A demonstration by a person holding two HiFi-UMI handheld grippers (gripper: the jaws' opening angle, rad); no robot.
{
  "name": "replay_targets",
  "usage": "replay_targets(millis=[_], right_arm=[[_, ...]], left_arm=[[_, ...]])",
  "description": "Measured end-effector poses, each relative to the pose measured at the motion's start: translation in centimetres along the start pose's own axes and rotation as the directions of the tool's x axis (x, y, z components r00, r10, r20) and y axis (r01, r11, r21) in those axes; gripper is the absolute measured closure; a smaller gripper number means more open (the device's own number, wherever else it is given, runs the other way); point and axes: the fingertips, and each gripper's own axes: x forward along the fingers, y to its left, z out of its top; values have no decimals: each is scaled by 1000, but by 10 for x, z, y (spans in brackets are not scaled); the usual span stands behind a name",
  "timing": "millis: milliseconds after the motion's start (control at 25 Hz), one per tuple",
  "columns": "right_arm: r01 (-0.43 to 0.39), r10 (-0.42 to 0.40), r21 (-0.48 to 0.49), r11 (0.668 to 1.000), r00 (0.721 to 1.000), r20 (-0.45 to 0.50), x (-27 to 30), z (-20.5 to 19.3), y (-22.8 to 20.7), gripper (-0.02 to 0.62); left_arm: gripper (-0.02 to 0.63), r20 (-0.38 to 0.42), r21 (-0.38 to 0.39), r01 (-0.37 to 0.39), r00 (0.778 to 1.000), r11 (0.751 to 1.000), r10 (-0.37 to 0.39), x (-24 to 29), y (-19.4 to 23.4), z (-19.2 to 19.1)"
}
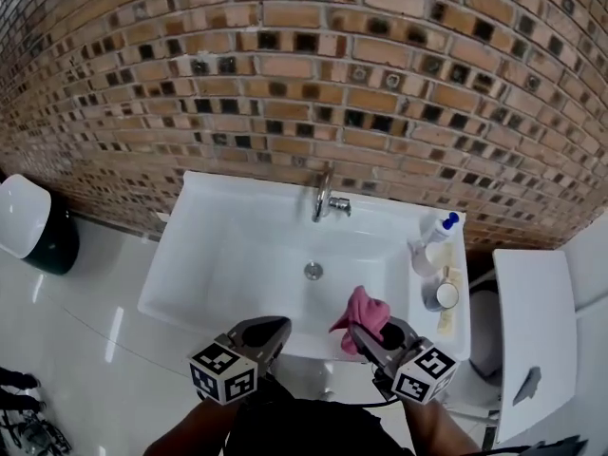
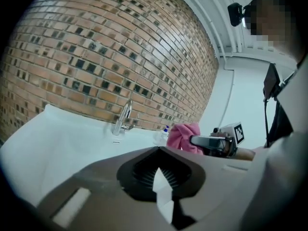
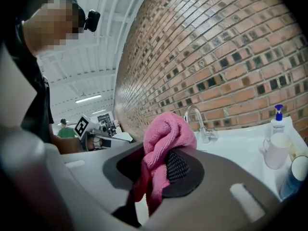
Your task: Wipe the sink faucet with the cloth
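The right hand-held gripper (image 3: 159,177) is clamped on a pink cloth (image 3: 163,134). It is a soft, looped terry fabric bunched into a rounded lump above the black, dimpled jaw pads, with a twisted tail hanging below them. Just to its left, the left hand-held gripper (image 2: 161,177) is empty, its ribbed black pads standing a narrow gap apart with pale sink showing through the slit. In the head view both the left hand-held gripper (image 1: 266,332) and the right hand-held gripper (image 1: 369,338) sit at the near front rim of the sink (image 1: 190,255), with the cloth (image 1: 361,310) just ahead of the right one, over the basin's front edge.

Ahead of both lies the smooth, white, rectangular basin, open and bare apart from a small round metal drain (image 1: 313,271) at its middle. On the ledge ahead and to the right of the right hand-held gripper stand a round container (image 1: 442,295) and, beyond it, a white pump bottle (image 1: 437,231) with a blue top, crowding that side. The side ahead of the left hand-held gripper is free.

Farther on, at the back rim and well apart from the cloth, the faucet (image 1: 323,196) rises as a shiny curved chrome spout. Behind it stands a rough brick wall (image 1: 285,84) in brown and orange with dark inset squares.
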Motion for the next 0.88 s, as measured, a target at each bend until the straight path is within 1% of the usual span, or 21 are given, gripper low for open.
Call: replay_targets(millis=[120,240,360,520,640,720,880], right_arm=[[82,-83,28,996,996,26,23,15,-13,499],[164,-166,45,985,985,50,45,25,-26,499],[238,-242,60,969,969,56,69,26,-37,499],[303,-306,66,951,951,53,94,29,-48,499],[325,-327,67,943,945,27,104,30,-64,499],[334,-335,59,941,942,13,107,34,-83,499],[335,-335,45,941,942,-7,112,43,-129,499]], left_arm=[[600,-20,26,71,997,997,-70,12,23,23],[600,-58,43,131,990,990,-129,18,51,36],[600,-110,56,171,980,984,-164,21,81,40],[600,-169,56,223,963,973,-210,30,112,39],[600,-165,32,234,960,972,-226,37,124,44],[600,-153,22,231,962,973,-225,44,128,48],[600,-141,1,189,972,982,-187,59,139,49]])
